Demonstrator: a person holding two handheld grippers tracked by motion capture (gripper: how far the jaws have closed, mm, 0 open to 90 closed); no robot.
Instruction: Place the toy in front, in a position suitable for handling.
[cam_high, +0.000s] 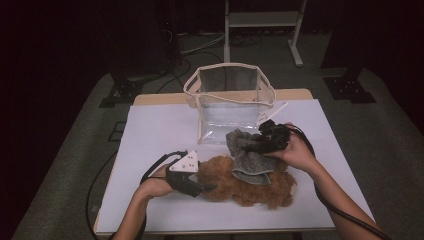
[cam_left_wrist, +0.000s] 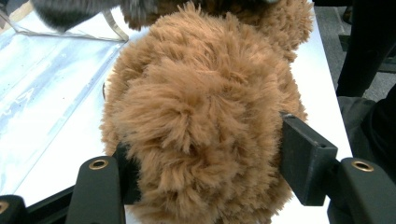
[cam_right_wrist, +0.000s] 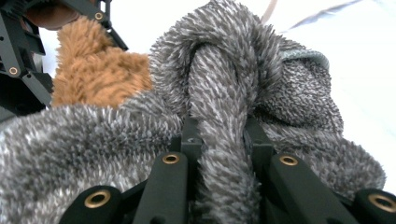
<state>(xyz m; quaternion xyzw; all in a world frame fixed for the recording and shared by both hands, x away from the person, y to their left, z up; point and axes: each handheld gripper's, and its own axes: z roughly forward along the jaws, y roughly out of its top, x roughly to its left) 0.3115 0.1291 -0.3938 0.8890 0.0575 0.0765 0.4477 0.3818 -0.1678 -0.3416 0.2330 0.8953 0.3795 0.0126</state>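
right gripper (cam_high: 250, 146): jaws nipped tight on a fold of the grey cloth (cam_high: 248, 156); in the right gripper view the fold (cam_right_wrist: 223, 140) rises straight up between the two black jaws, pinched on both sides.
left gripper (cam_high: 205, 188): jaws closed into the brown plush toy (cam_high: 250, 184) at its near end; the left gripper view has fur (cam_left_wrist: 201, 121) bulging between the jaws, pressed by both.
cloth: draped over the top of the toy, one edge lifted toward the clear bag (cam_high: 230, 100), the rest lying on the fur.
toy: flat on the white table (cam_high: 150, 135), in front of the bag and just apart from it.
bag: upright, mouth open, behind both things.
step, as i judge it: peel the cloth off the toy while the toy is pinned.
doing it well: hold the toy firm and low; draw the cloth up and away in one slow pull, since pile clings to pile; keep the pinch on the fold, not a loose edge.
left hand (cam_high: 155, 184): low on the table, palm over the gripper body, jaws pointing level at the toy.
right hand (cam_high: 295, 152): raised a little, wrist bent, jaws aimed back toward the person's left.
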